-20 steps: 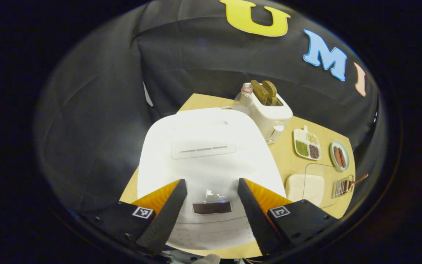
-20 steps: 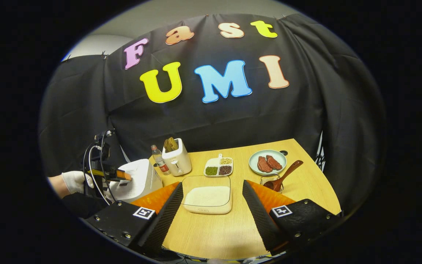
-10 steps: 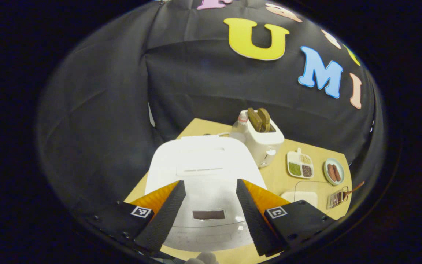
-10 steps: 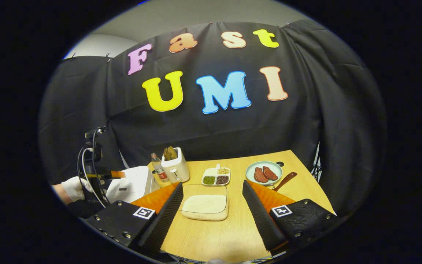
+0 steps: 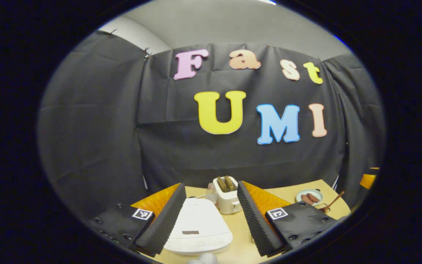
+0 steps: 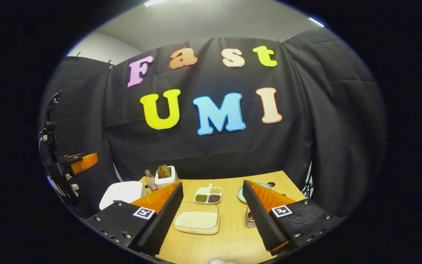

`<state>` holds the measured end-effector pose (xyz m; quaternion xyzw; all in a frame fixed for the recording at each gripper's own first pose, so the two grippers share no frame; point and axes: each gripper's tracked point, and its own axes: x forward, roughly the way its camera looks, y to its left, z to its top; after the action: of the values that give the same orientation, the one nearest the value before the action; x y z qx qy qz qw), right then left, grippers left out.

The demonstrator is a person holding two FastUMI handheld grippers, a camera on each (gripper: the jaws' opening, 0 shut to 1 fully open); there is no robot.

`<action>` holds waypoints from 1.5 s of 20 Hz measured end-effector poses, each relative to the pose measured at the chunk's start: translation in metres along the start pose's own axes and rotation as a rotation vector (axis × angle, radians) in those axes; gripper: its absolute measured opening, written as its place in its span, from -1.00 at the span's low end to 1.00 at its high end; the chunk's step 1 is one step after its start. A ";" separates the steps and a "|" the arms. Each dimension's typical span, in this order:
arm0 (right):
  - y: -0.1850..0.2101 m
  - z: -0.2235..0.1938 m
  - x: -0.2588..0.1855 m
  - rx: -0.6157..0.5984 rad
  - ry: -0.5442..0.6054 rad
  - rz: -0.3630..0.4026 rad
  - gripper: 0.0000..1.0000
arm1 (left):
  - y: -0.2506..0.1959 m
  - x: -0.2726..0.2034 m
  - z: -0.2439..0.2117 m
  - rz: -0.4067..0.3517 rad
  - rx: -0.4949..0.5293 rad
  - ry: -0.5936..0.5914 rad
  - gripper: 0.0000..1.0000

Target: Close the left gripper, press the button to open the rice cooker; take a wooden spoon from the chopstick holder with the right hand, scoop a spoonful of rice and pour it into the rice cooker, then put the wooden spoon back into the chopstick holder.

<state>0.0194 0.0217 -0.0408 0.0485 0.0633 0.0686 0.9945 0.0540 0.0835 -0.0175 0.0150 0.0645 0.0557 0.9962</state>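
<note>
The left tool (image 5: 207, 220) is spread wide and empty, held high and back from the closed rice cooker (image 5: 198, 229) on the counter (image 5: 240, 242); judging by that, the button press has not begun, since the fingers must first come together. The right tool (image 6: 213, 216) is also wide and empty, above the rice tray (image 6: 196, 222). The chopstick holder (image 6: 249, 219) sits just beside its right finger; the wooden spoon (image 5: 333, 201) leans near the plate (image 5: 308, 197). A second ago the left tool hung close over the cooker's lid; both tools have since lifted and drawn back.
</note>
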 end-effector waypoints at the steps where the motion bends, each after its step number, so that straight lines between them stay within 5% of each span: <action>1: -0.001 0.005 -0.001 -0.005 -0.017 -0.003 0.99 | -0.007 -0.011 0.003 -0.019 -0.008 -0.013 0.89; 8: -0.008 0.034 -0.013 -0.050 -0.110 -0.045 0.99 | -0.025 -0.087 0.010 -0.055 -0.025 -0.059 0.95; 30: -0.008 0.044 -0.026 -0.049 -0.142 -0.064 0.99 | -0.022 -0.085 0.013 -0.067 -0.021 -0.073 1.00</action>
<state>0.0006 0.0065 0.0052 0.0269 -0.0078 0.0344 0.9990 -0.0260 0.0521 0.0054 0.0045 0.0278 0.0221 0.9994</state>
